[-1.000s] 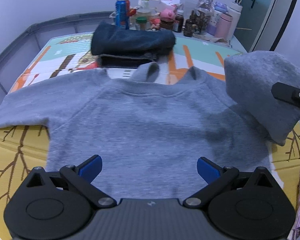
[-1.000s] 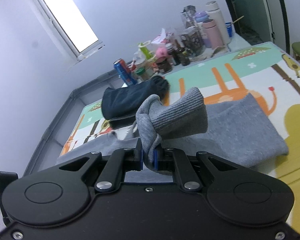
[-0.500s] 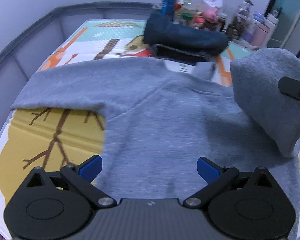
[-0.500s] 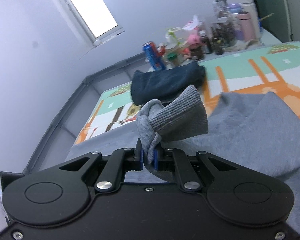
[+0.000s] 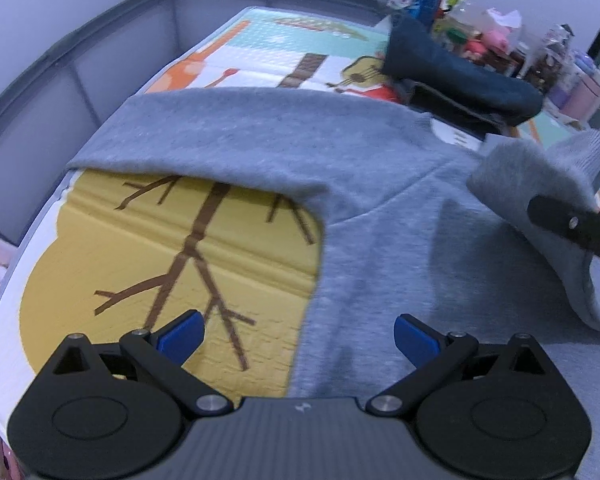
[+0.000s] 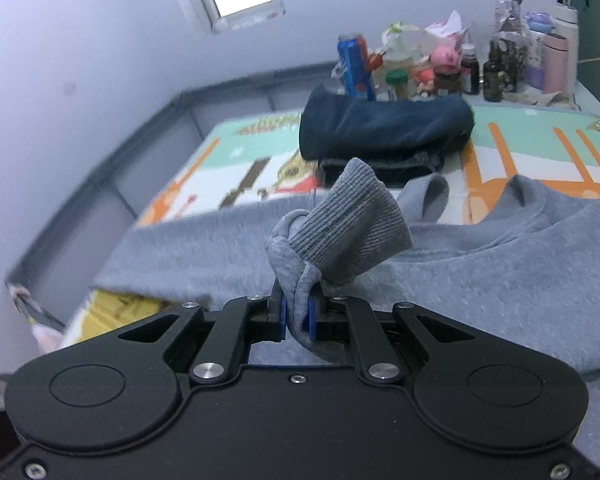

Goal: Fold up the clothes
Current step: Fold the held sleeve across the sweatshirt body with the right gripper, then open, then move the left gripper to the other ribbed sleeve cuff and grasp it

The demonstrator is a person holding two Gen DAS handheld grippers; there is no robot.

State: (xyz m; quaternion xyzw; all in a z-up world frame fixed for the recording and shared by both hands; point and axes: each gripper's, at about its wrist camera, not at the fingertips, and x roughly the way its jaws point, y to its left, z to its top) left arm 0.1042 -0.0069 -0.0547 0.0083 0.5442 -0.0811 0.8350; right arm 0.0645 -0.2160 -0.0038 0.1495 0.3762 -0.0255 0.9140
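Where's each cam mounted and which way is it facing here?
Left wrist: on the left gripper, angled down at the grey sweatshirt and play mat; own open fingers show.
Right wrist: on the right gripper, facing the far clutter; its jaws clamp the sleeve cuff.
Shared: sweatshirt, navy folded clothes, blue can.

grey sweatshirt point(image 5: 400, 216) | flat on mat | one ribbed cuff point(image 6: 352, 236) lifted

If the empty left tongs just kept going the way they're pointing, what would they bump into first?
Probably the side edge of the grey sweatshirt, where it meets the yellow play mat; depth is hard to judge. The left tongs stand open.
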